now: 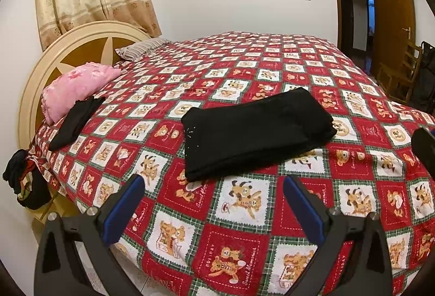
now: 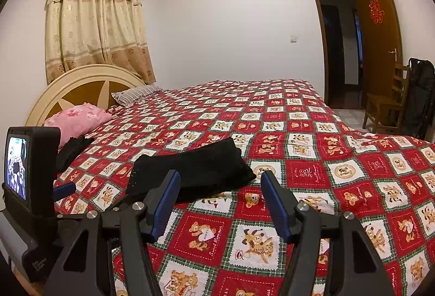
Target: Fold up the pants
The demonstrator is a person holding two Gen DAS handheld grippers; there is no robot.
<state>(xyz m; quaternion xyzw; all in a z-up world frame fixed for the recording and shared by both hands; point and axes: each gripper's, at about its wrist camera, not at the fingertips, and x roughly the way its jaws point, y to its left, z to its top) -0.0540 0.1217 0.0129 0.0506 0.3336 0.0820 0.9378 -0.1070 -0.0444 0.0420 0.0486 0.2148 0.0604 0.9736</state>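
Note:
Black pants point(image 1: 255, 130) lie folded into a flat rectangle on the red checked bedspread point(image 1: 239, 241); in the right wrist view the same folded pants point(image 2: 195, 171) rest just beyond the fingertips. My left gripper point(image 1: 214, 181) hovers open near the bed's front edge, a little short of the pants, with nothing between its blue pads. My right gripper point(image 2: 220, 176) is open too, empty, its left finger overlapping the near edge of the pants in the picture. The left gripper's body and small screen point(image 2: 30, 165) show at the left of the right wrist view.
A second black garment point(image 1: 76, 122) lies by a pink pillow point(image 1: 78, 86) near the round headboard point(image 1: 81, 35). A striped pillow point(image 1: 141, 47) sits farther back. Dark clothes point(image 1: 21, 179) hang off the bed's left corner. A wooden chair point(image 2: 386, 103), a backpack and an open door point(image 2: 378, 32) stand at right.

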